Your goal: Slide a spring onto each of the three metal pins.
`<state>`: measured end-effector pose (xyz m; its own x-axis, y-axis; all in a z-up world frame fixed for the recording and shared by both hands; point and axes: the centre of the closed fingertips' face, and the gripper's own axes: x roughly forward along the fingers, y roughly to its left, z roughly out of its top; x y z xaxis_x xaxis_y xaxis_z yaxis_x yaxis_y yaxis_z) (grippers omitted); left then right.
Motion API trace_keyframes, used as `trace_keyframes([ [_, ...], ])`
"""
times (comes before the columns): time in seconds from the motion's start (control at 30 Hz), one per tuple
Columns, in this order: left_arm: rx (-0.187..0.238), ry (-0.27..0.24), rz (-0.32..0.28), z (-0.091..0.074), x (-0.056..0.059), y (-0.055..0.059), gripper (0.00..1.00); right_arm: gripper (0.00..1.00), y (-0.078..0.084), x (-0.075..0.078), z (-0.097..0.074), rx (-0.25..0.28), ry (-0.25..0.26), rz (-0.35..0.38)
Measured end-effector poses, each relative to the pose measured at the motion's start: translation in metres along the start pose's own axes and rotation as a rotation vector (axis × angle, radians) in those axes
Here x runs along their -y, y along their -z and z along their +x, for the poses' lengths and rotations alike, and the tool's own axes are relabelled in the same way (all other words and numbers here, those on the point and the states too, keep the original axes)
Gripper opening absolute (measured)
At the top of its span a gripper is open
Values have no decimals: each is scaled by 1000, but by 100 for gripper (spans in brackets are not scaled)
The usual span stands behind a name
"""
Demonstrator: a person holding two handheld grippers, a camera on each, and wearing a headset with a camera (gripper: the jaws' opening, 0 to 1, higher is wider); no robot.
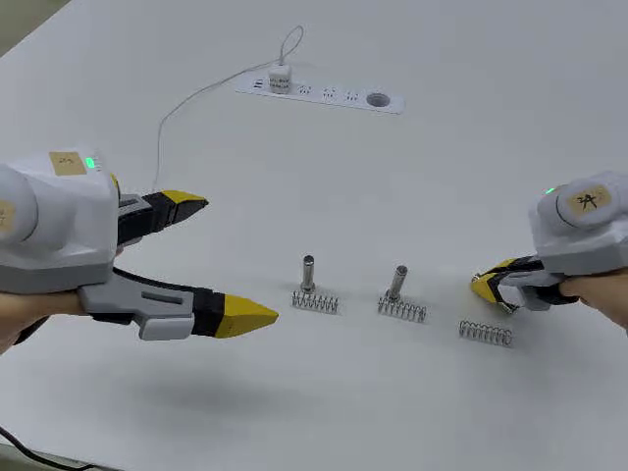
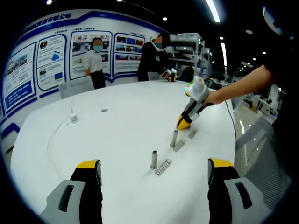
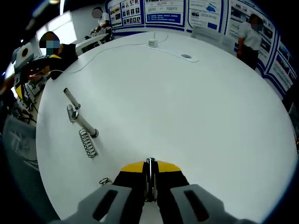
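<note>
Two metal pins stand upright on the white table, one (image 1: 307,273) left of the other (image 1: 397,282). A spring lies at the foot of each (image 1: 314,302) (image 1: 402,310), and a third spring (image 1: 485,333) lies further right. My left gripper (image 1: 224,257) is open, empty, and left of the pins. In the left gripper view the pins (image 2: 153,159) (image 2: 174,138) stand ahead between the jaws. My right gripper (image 1: 483,286) hovers just above the third spring, shut on a thin metal pin (image 3: 149,179) that shows between its yellow tips (image 3: 149,168).
A white power strip (image 1: 324,93) with a plug and a cable lies at the far side of the table. The table rim (image 3: 42,154) curves close behind the springs in the right gripper view. People stand beyond the far edge (image 2: 96,60).
</note>
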<state>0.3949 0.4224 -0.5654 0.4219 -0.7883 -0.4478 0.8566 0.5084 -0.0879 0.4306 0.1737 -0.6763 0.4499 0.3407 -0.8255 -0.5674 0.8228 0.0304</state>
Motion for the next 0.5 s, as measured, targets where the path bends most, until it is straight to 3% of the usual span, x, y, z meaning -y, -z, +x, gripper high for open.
trace_keyframes([
  [0.27, 14, -4, -7, -5, -1, -3, 96, 8, -1, 0, 1, -8, 14, 45],
  [0.5, 18, -15, -14, -8, -1, -2, 96, 7, -3, -4, -1, 21, 15, 53],
])
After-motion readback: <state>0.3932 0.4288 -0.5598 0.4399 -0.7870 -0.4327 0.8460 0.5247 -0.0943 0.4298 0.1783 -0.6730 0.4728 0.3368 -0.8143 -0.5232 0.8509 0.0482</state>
